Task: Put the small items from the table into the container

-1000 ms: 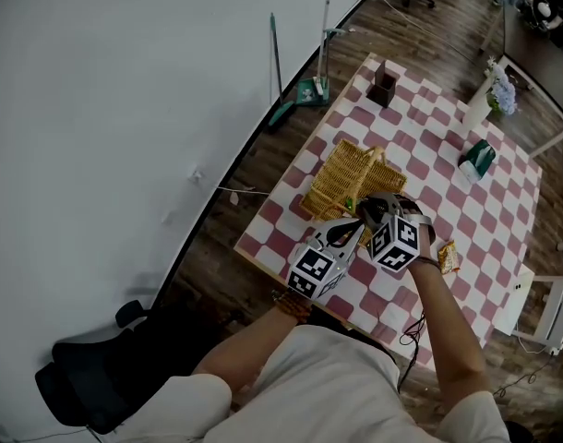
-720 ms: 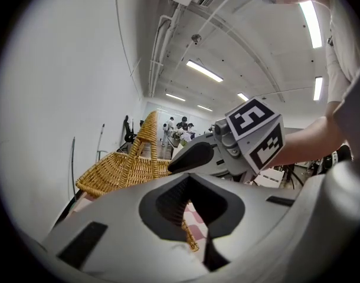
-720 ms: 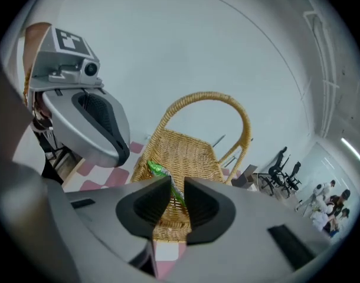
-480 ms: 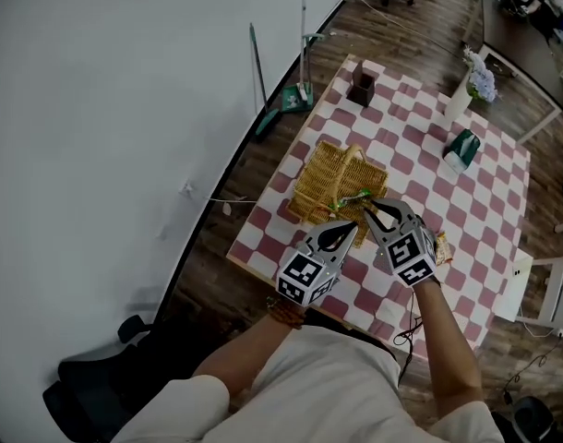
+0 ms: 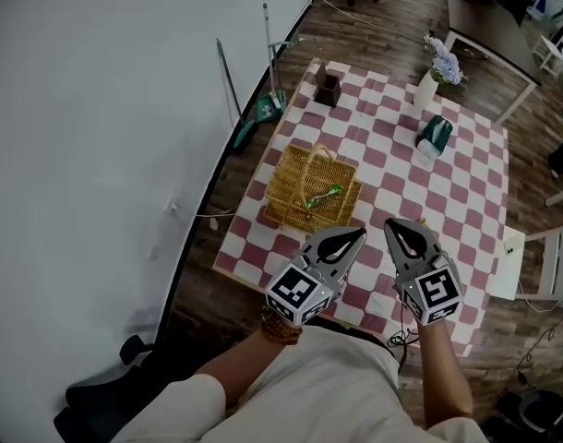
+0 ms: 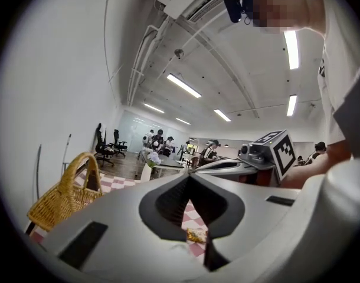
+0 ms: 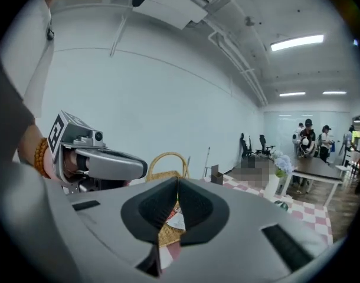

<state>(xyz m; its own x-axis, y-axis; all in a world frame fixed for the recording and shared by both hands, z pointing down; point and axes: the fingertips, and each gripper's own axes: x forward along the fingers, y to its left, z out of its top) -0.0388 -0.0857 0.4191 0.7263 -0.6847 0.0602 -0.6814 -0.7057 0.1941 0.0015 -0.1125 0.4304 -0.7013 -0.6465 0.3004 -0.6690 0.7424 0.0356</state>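
A woven basket [image 5: 300,187] with a hoop handle stands on the red-and-white checked table [image 5: 392,173]. A small green item [image 5: 324,193] lies inside it. My left gripper [image 5: 355,234] hangs above the table's near edge, its jaws together and empty. Beside it, my right gripper [image 5: 399,225] is closing its jaws with nothing between them. In the left gripper view the jaws [image 6: 189,177] meet, and a small yellow snack [image 6: 196,236] shows on the table below them. The right gripper view shows its own tips [image 7: 177,180] touching, with the basket [image 7: 166,159] beyond.
At the table's far side stand a dark box [image 5: 329,86], a vase of flowers [image 5: 431,79] and a green pack [image 5: 436,133]. A broom [image 5: 228,95] leans on the white wall at left. A white chair [image 5: 540,266] stands at right.
Both grippers have drawn back and up from the basket toward the table's near edge. The right jaws have come together. The green item now lies in the basket.
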